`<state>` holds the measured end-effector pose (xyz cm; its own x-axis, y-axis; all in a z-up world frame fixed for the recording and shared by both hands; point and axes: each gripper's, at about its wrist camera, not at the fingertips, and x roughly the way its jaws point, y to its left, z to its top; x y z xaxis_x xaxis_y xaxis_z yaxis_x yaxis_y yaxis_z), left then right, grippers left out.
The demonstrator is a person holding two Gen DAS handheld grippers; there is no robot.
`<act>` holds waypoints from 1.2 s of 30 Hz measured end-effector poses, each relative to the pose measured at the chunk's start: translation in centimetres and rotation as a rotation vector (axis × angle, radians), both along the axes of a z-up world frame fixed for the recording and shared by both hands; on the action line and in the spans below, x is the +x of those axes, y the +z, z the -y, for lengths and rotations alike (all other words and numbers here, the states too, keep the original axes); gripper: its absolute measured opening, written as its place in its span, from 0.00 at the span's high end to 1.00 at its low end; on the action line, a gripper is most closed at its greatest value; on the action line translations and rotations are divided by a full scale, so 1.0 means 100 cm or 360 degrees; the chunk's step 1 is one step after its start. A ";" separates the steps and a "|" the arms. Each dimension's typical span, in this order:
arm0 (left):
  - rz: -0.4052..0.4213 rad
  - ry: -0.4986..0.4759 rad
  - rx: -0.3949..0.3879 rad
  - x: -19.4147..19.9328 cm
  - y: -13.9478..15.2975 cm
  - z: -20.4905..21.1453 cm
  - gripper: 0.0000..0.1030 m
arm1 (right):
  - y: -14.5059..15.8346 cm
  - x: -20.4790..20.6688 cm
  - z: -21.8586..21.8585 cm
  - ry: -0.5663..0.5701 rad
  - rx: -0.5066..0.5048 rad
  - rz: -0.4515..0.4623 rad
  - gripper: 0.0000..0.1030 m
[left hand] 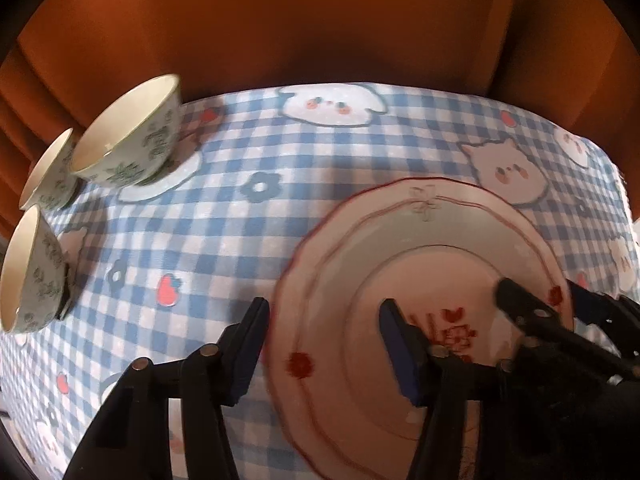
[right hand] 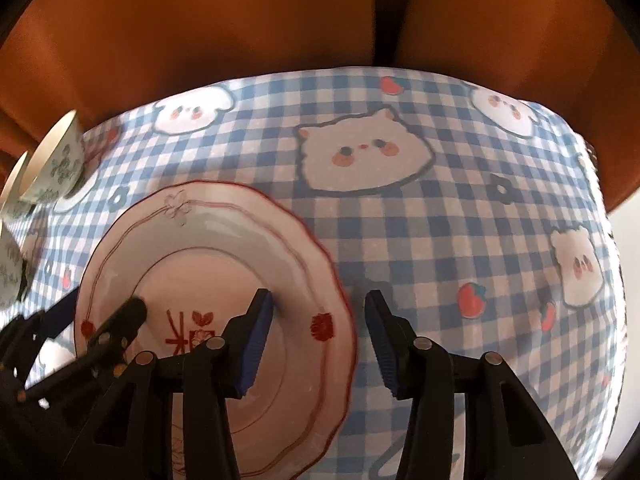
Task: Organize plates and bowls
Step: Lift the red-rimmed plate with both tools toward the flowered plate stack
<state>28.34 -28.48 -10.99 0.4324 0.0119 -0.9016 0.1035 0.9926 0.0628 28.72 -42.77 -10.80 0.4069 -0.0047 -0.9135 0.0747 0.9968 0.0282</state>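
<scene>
Left gripper [left hand: 324,344] first, low in its own view: jaws spread, straddling the plate's [left hand: 420,264] left rim; one pad sits outside the edge over the cloth, the other hangs over the plate's well, and neither pad is pressing the china as far as the view tells. Right gripper [right hand: 318,332] mirrors it on the opposite side: jaws parted, straddling the right rim, the left pad over the plate [right hand: 208,256], the right pad over the checked tablecloth [right hand: 440,240]; no pinch visible there either. Each claw pokes into the other's picture: the right gripper shows at four o'clock in the left wrist view, the left gripper at eight o'clock in the right wrist view, both with a finger above the plate's face.

The plate itself: pale, scalloped, red-lined rim, red flowers and a red motif near its centre, a small bow drawn at its far edge; it sits low on the blue-and-white tablecloth [left hand: 280,220], though whether it rests flat or is raised slightly, I cannot tell.

Further out, at nine to ten o'clock in the left wrist view, three green-patterned bowls [left hand: 128,140] cluster near the table's left edge, well apart from the plate; beyond the table's far edge hangs an orange-brown curtain [left hand: 320,20].
</scene>
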 end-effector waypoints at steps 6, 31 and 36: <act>-0.0045 0.0035 -0.0015 0.004 0.001 -0.001 0.48 | 0.000 0.001 -0.004 -0.0049 -0.0017 -0.0021 0.52; 0.0116 -0.0087 -0.0103 -0.048 0.076 -0.007 0.48 | 0.076 -0.057 -0.011 -0.0171 -0.0072 0.0109 0.52; 0.0120 -0.0110 -0.0124 -0.070 0.084 -0.013 0.48 | 0.085 -0.083 -0.018 -0.0201 -0.0090 0.0114 0.52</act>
<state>21.34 -27.16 -2.62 0.4966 -0.0890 -0.8634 0.1698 0.9855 -0.0039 20.41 -40.93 -2.29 0.4637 -0.1107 -0.8791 0.1997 0.9797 -0.0180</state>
